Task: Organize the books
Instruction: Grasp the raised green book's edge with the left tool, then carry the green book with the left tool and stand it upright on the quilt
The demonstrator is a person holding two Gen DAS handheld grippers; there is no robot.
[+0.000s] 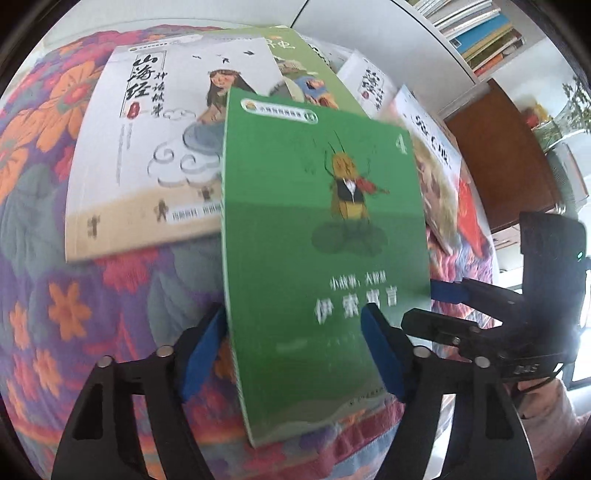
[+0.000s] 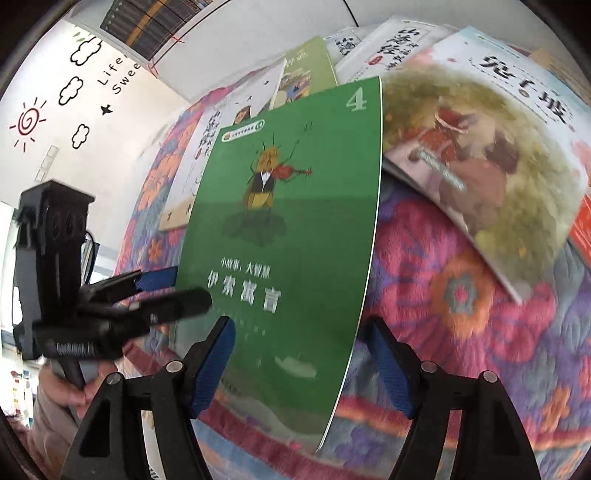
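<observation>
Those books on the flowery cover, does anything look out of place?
Yes. The green book stands tilted off the floral cover, between both grippers' open jaws, while the other books behind lie fanned out crookedly, overlapping one another.

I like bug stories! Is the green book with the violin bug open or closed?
Closed. The green book shows only its front cover, with no pages spread.

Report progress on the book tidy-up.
Early. Done: nothing clearly; the shelf holds books, origin unknown. In hand: green book tilted up over the bedspread, between the jaws of the left gripper and right gripper; whether they clamp it is unclear. Left: white book, picture book and others behind, strewn.
</observation>
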